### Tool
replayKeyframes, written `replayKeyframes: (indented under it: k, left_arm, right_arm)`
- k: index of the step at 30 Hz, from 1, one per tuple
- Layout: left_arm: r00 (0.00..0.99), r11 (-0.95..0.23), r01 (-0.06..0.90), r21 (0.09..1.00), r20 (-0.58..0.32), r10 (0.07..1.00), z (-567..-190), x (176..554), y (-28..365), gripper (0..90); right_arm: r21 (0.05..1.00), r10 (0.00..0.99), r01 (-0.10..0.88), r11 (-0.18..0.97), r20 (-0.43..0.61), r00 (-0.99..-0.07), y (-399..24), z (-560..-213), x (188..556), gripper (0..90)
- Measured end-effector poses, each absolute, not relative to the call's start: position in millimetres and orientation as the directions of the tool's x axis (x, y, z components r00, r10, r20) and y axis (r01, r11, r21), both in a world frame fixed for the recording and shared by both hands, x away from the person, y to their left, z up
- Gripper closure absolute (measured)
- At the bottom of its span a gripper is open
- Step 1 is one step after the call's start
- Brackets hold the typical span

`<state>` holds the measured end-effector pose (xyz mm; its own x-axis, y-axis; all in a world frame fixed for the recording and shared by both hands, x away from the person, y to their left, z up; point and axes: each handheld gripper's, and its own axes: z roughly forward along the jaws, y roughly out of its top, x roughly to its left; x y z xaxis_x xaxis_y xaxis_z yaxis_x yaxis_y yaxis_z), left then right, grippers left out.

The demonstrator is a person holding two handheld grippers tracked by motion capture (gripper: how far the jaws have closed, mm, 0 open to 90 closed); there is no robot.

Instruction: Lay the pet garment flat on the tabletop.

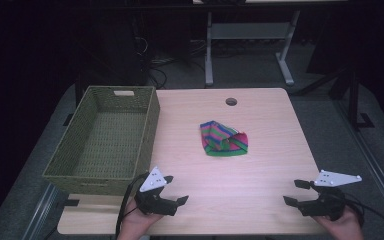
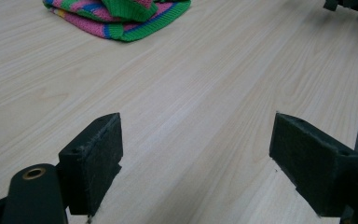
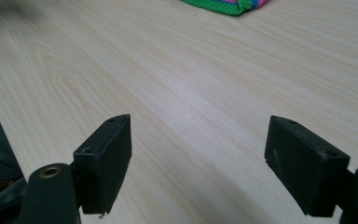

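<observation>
Now | left hand-held gripper (image 1: pixel 174 191), right hand-held gripper (image 1: pixel 296 192): wide apart, nothing held | near edge | striped cloth (image 1: pixel 223 139) mid-table

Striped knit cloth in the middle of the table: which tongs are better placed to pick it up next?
Left, probably. The left tongs sit nearer the striped knit cloth and beside the basket; the right tongs wait farther off. Both are open and empty.

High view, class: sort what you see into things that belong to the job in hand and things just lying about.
Part of the job:
striped knitted cloth
left gripper, open
right gripper, open

Just lying about:
woven basket, likely where the cloth goes, though that is a guess
table
</observation>
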<state>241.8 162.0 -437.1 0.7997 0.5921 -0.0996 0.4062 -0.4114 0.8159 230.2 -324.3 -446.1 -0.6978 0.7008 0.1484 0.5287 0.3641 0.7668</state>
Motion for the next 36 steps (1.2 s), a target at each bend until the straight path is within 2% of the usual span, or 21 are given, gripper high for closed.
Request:
replayKeyframes:
  k: [8, 18, 24, 36]
  left_arm:
    - [0.798, -0.421, 0.410, 0.809, -0.095, 0.595, -438.7, 244.8, 162.3, 16.8]
    - [0.798, -0.405, 0.421, 0.812, -0.119, 0.591, -439.2, 246.2, 164.8, 16.8]
    - [0.806, -0.432, 0.404, 0.806, -0.092, 0.584, -438.0, 245.8, 163.2, 16.8]
    - [0.808, -0.425, 0.403, 0.810, -0.097, 0.581, -436.8, 246.6, 163.9, 17.0]
  right_arm:
    - [0.770, 0.679, 0.521, 0.368, 0.160, -0.716, -316.6, -433.0, 243.2, 22.3]
    - [0.750, 0.639, 0.501, 0.433, 0.136, -0.757, -296.3, -409.5, 271.7, 22.6]
    - [0.735, 0.613, 0.493, 0.466, 0.133, -0.779, -282.8, -397.6, 291.3, 22.6]
    - [0.699, 0.580, 0.493, 0.519, 0.135, -0.803, -265.8, -383.5, 322.2, 22.7]
